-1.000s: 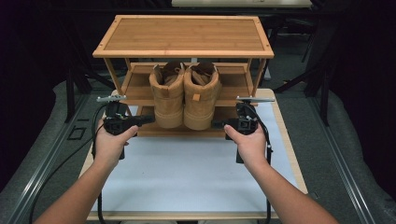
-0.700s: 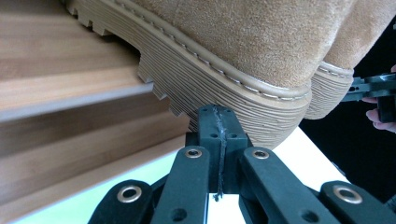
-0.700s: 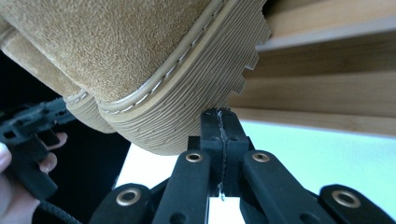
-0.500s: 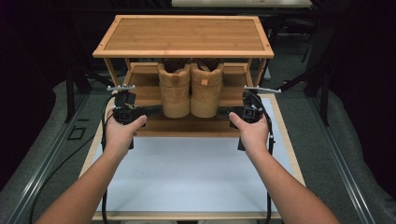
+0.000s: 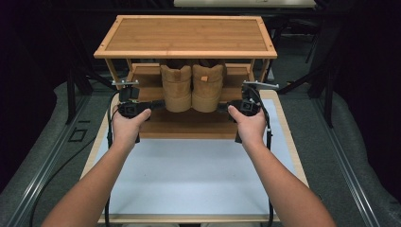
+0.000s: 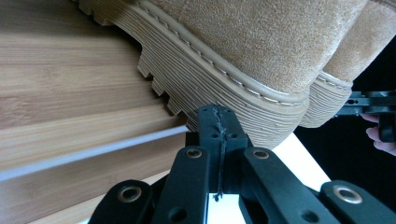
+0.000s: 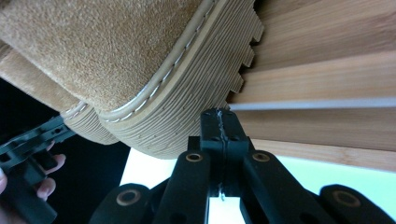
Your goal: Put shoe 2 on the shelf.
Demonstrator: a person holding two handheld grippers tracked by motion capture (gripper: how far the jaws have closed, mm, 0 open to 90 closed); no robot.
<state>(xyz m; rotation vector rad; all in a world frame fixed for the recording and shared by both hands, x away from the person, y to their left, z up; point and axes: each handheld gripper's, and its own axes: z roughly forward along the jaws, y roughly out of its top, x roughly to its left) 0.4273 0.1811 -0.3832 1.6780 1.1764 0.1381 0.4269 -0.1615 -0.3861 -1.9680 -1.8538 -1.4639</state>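
Observation:
Two tan suede boots stand side by side, the left boot [image 5: 176, 90] and the right boot [image 5: 208, 87], heels toward me on the middle shelf of a bamboo shoe rack [image 5: 184, 35]. My left gripper [image 5: 158, 105] is shut, its tips touching the outer side of the left boot's sole [image 6: 224, 79]. My right gripper [image 5: 222, 108] is shut too, its tips against the right boot's sole [image 7: 187, 112]. Nothing is between either pair of jaws. In the left gripper view, my left gripper [image 6: 217, 122] meets the ridged sole edge; in the right gripper view, my right gripper [image 7: 219, 125] does likewise.
The rack stands at the far end of a white-topped table [image 5: 189, 175] with a wooden rim. Its top shelf overhangs the boots and a lower slatted shelf [image 5: 189, 124] lies beneath them. Dark floor and metal rails flank the table.
Both grippers, pressing the boots between them, have moved away from me and slightly up. The boots have gone from in front of the rack to deeper on its middle shelf.

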